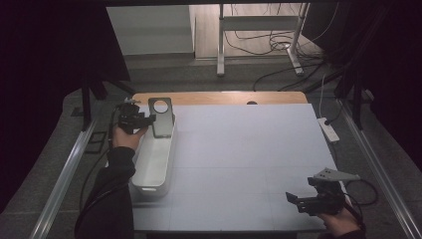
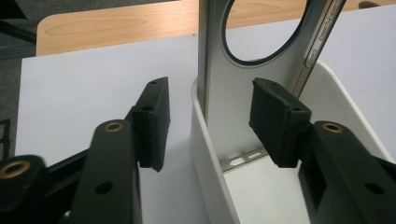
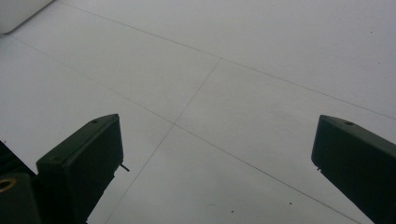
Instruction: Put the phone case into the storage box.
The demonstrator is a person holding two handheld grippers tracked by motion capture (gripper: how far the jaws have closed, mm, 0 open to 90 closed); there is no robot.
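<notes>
Clearance is generous across the white tabletop, bare from the tray to the right edge, with a strip of pale wood along the far edge. Left gripper sits at the far left corner, its jaws parted and pressing on nothing; one jaw is outside the wall of the long white plastic tray and the other inside it, with the tray wall and the task item between them. That item, a flat grey metal plate with a large round hole, stands upright in the far end of the tray, long axis vertical, hole end uppermost, foot on the tray floor. The tray runs lengthwise from near to far along the left edge. Right gripper rests at the near right corner, well apart from the tray, jaws wide and empty over bare surface. A white power strip lies off the right edge.
</notes>
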